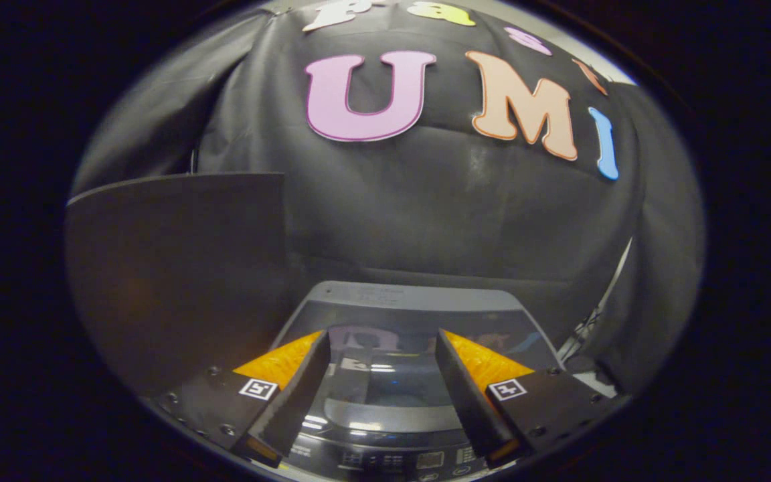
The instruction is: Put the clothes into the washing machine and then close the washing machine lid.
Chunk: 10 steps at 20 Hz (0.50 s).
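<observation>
Washing machine [385, 375] sits bottom centre, lid [385, 335] down on top, control panel [392, 460] at the near bottom edge. Gripper [382, 341] above the lid, fingers apart with nothing between. Flat panel [171, 268] mid-left, beside the machine. Booth wall [439, 207] behind everything.

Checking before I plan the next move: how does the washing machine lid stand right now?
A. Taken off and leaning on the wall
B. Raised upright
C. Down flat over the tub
C: the glossy washing machine lid lies flat, mirroring the booth wall, beneath the open gripper, whose fingers hold nothing.
</observation>
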Tool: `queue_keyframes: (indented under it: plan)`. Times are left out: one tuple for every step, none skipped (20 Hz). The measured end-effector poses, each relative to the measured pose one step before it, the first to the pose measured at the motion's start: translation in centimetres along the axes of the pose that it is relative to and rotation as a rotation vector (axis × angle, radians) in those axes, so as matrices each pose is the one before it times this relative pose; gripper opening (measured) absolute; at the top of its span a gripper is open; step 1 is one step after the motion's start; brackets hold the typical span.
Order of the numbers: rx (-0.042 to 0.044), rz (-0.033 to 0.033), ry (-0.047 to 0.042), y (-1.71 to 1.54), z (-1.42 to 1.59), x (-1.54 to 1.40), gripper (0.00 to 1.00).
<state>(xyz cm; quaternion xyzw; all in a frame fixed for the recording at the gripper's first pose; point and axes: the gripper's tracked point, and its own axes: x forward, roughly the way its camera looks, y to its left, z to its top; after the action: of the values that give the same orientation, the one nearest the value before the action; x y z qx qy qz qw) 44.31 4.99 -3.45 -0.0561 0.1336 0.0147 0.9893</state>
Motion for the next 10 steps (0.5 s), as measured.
queue_keyframes:
  plan:
    - [0.02186,-0.00311,-0.00972,-0.117,0.199,-0.738,0.98]
    - [0.00841,-0.00416,-0.00863,0.049,0.267,-0.631,0.98]
    - [0.00299,0.00358,-0.00438,0.177,0.189,-0.625,0.98]
    - [0.00294,0.01415,-0.0003,0.265,-0.063,-0.684,0.98]
    - [0.0112,0.01277,0.00042,0.183,-0.309,-0.637,0.98]
    - [0.01398,0.0112,0.00532,0.04,-0.587,-0.665,0.98]
    - [0.00949,0.01268,0.00186,0.353,-0.439,-0.746,0.98]
    - [-0.00057,0.01354,-0.00155,0.332,-0.381,-0.746,0.98]
    - [-0.00976,0.00528,-0.00946,0.131,0.03,-0.692,0.98]
    - [-0.01599,-0.00301,-0.0152,-0.003,0.178,-0.804,0.98]
